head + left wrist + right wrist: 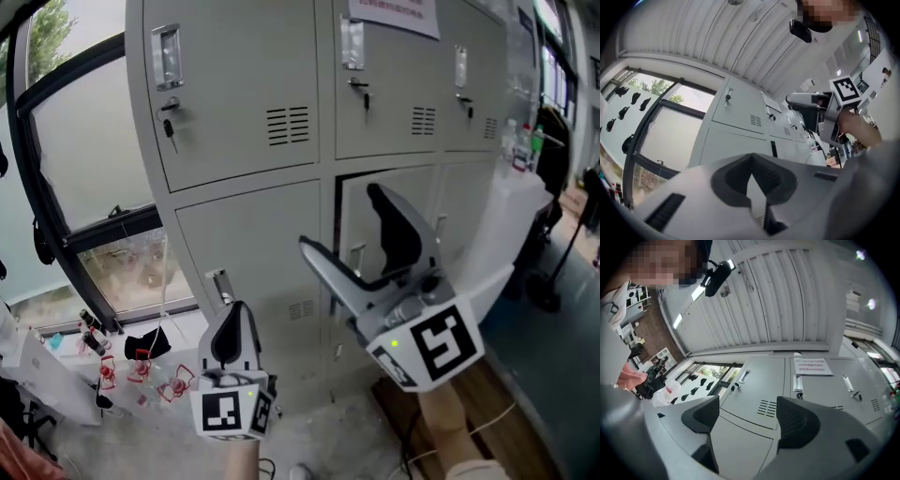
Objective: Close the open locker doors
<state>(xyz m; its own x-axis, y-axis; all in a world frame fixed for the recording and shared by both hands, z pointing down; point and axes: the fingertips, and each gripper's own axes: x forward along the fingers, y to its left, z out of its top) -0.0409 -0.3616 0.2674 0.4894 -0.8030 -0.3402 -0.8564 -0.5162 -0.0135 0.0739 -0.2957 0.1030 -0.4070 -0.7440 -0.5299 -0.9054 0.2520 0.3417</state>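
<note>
Facing a grey locker bank (pixel 244 112), with the head view pitched steeply down.

- Upper row of the bank: doors sit flush. Keys (pixel 169 127) hang in the locks, and a paper notice (pixel 394 14) is stuck on the middle door.
- Lower row, left door (pixel 253 244): flush with the bank's frame.
- Lower row, middle door (pixel 359 220): ajar, with a dark gap along its left and top edges.
- A pale panel (pixel 511 234) juts out at the bank's lower right. It may be another door swung wide, but the angle is too poor to be sure.

Right gripper (pixel 339 217): raised in front of the bank's ajar middle door. Its tongs are spread wide. Its own view shows only locker fronts in the gap between the pads and nothing held. Whether a tong tip touches the door is not readable.

Left gripper (pixel 234 317): low, in front of the bank's lower left door and apart from it. Its tongs are pressed together at the tips, with nothing between them.

Window (pixel 84 159) sits to the left of the bank. Small red-and-white clutter (pixel 141 373) lies on the floor (pixel 309 422) below it, beside the bank's left foot.
</note>
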